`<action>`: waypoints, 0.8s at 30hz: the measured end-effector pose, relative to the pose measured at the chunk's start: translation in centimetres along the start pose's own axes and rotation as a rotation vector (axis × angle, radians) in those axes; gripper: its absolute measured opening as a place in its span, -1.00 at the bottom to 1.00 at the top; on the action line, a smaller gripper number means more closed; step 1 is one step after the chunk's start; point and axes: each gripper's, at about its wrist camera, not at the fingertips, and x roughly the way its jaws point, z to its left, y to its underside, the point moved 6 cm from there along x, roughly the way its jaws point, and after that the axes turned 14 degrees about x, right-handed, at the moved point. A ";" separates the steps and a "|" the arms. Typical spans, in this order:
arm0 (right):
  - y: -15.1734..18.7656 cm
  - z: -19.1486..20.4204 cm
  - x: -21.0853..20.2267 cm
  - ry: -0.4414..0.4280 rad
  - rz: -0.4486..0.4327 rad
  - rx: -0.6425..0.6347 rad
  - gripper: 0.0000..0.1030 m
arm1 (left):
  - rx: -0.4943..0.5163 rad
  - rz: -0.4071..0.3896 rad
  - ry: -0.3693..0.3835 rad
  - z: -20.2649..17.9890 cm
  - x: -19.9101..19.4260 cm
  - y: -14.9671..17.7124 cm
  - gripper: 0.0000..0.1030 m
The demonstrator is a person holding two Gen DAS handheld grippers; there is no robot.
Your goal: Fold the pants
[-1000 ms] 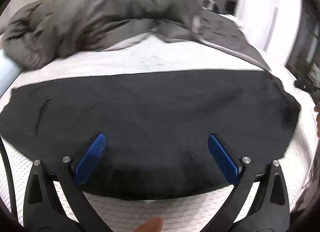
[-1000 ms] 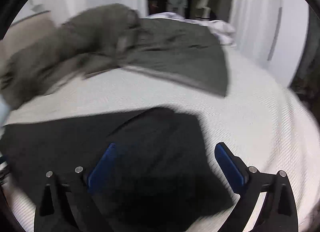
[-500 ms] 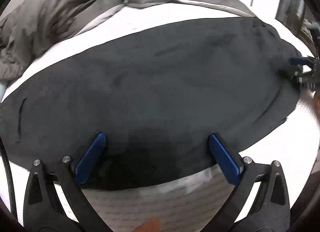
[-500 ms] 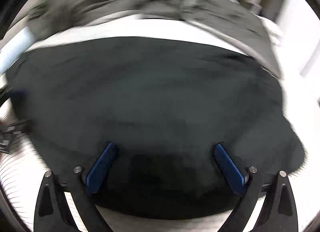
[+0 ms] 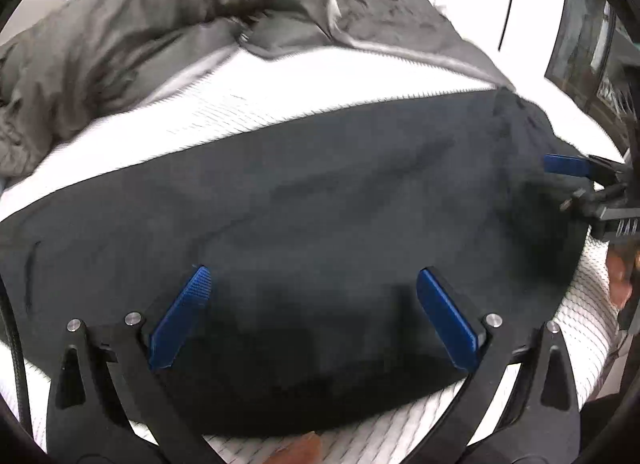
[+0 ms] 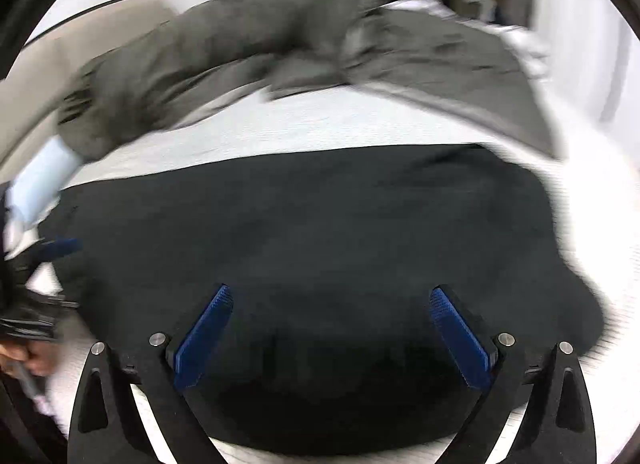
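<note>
The left gripper (image 5: 312, 316) hangs with its blue-padded fingers spread wide, holding nothing, above the near edge of the black pants (image 5: 320, 203). The pants lie flat in a broad dark band across a white ribbed mattress (image 5: 280, 103). The right gripper (image 6: 332, 328) is likewise spread wide and empty over the same cloth. Behind the pants, a rumpled grey-green quilt (image 6: 240, 35) is heaped along the far side of the bed.

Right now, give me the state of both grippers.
Left gripper: open, fingers spread over the black pants, holding nothing.
Right gripper: open over the same pants, holding nothing.
</note>
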 end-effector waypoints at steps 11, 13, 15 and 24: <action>-2.3 -8.3 4.8 0.419 -0.016 -0.060 0.93 | -0.076 0.125 -0.132 8.2 2.9 3.1 1.00; -2.9 -11.6 3.9 0.354 -0.048 0.042 0.90 | -0.137 0.131 -0.164 10.7 2.5 4.2 1.00; -2.9 -11.3 3.8 0.351 -0.058 0.017 0.90 | -0.192 0.131 -0.184 12.5 1.9 5.0 0.99; -0.5 -6.2 -1.0 0.168 -0.074 0.081 0.92 | -0.389 -0.061 -0.118 13.4 -6.1 7.9 0.97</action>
